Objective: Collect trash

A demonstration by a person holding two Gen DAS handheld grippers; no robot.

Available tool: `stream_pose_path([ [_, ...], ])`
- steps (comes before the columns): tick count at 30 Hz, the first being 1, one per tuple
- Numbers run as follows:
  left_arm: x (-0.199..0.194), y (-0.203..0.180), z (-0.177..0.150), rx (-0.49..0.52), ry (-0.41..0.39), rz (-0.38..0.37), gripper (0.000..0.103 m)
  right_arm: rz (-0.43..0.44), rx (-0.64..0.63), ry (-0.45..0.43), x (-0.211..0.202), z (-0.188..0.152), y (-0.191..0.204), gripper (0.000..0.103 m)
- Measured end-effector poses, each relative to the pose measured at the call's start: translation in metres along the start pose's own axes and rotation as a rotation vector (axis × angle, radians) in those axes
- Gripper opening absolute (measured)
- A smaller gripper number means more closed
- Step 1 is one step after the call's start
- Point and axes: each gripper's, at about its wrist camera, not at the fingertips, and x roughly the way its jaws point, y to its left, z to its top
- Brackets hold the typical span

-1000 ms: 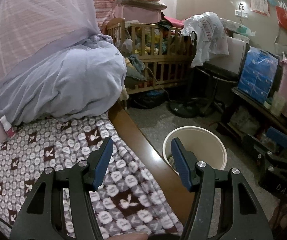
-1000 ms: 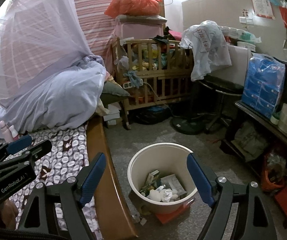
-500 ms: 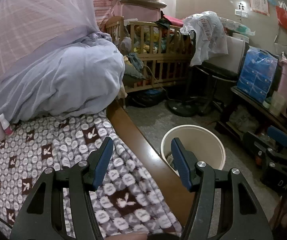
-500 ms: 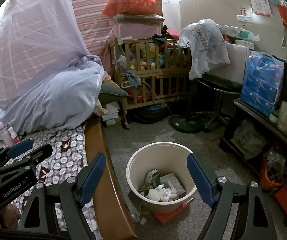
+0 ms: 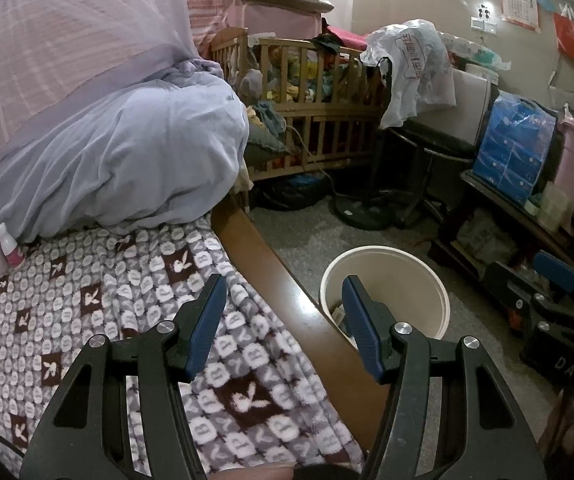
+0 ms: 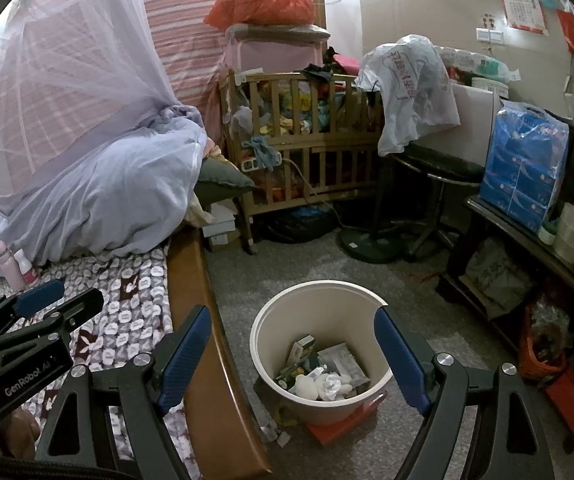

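A fleecy grey-and-brown patterned blanket (image 5: 99, 304) covers the bed beneath the left gripper (image 5: 283, 322), whose jaws stand spread on nothing. A polished wooden bed rail (image 5: 271, 280) runs between those jaws, partly hiding the round cream plastic bin (image 6: 319, 316). The right gripper (image 6: 293, 354) hangs above that bin, jaws wide and empty, framing crumpled white tissues and small cartons (image 6: 323, 372) inside.

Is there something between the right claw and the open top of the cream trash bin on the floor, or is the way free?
Nothing visible stands in the way. The right claw is open and empty, and the trash bin shows between its fingers, open, with trash at its bottom. The wooden bed edge lies beside the bin, not across it.
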Motion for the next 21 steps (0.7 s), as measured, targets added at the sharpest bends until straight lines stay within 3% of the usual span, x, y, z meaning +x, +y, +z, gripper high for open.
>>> stream_pose_path([
  [21, 0.0026, 0.0033, -0.0069, 0.002, 0.016, -0.014, 0.059, 0.002, -0.004, 0.001, 0.0015, 0.0015, -0.0011, 0.082],
])
